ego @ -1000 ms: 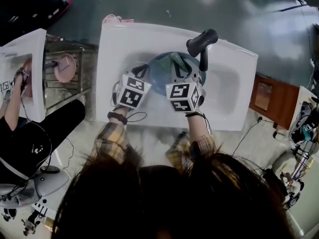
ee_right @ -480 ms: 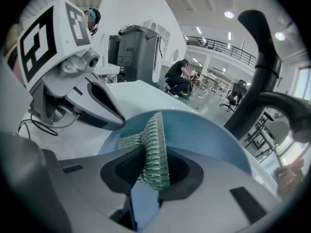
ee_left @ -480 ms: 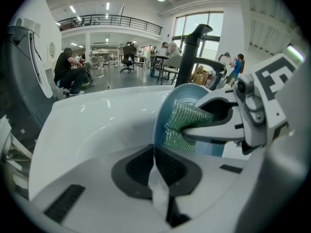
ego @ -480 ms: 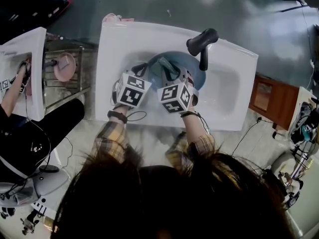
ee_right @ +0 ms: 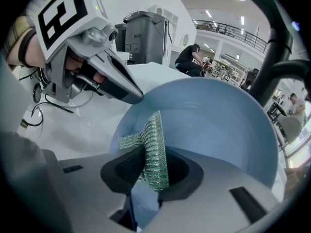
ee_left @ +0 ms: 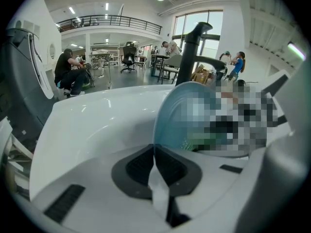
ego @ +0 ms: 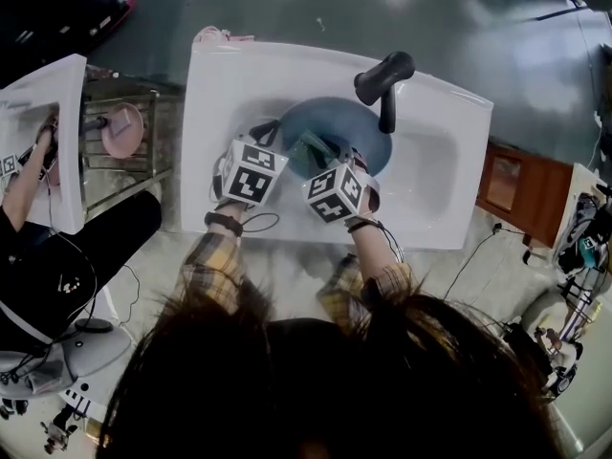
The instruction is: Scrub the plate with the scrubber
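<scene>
The left gripper (ee_left: 155,154) pinches the rim of the blue plate (ee_left: 177,115) between nearly closed jaws, much of its face blurred over, while the right gripper (ee_right: 148,166) clamps the green scrubber (ee_right: 154,144), whose free end lies against the plate just ahead and whose lower end is hidden between the pads.

Both of my tools have pale grey shells. On the left hand-held gripper (ee_left: 154,152) and the right hand-held gripper (ee_right: 146,166), dark ribbed pads (ee_left: 141,166) sit in black surrounds. Each carries a white cube (ego: 251,172) printed with black square markers. The sleeves (ego: 215,266) I see are yellow-and-dark plaid. There is a black band (ego: 227,224) at the left wrist, with a thin black cable (ego: 266,224) looping beside it. The hair (ego: 316,381) is dark.
</scene>
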`<state>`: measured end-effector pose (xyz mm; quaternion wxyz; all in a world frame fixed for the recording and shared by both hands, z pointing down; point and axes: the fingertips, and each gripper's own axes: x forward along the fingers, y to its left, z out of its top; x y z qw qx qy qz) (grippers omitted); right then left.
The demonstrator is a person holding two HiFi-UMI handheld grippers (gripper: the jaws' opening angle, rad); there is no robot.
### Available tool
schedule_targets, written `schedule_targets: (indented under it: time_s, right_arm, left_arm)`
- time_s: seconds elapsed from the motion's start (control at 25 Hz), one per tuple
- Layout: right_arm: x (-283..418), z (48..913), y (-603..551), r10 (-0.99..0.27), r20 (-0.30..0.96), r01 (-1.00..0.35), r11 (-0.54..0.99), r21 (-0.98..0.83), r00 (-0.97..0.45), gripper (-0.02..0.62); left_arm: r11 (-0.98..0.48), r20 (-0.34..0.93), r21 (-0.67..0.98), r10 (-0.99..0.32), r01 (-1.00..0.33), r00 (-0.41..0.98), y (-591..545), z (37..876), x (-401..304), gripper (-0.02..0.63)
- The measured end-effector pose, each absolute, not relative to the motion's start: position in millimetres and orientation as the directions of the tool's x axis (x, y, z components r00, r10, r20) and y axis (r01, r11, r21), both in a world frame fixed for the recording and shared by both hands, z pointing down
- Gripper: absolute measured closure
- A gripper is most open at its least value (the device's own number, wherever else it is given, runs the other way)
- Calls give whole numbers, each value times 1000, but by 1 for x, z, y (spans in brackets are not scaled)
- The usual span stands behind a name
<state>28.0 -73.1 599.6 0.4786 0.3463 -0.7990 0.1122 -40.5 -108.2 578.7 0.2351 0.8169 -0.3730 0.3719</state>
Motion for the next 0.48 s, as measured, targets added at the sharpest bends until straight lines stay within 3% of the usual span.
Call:
schedule_targets:
  time_s: [0.48]
  right_arm:
    - [69,603,-58,-434,870,-669,722,178,-236,488]
  left_arm:
    - [-619,781,108,-432,-778,452,-108,578,-39,583]
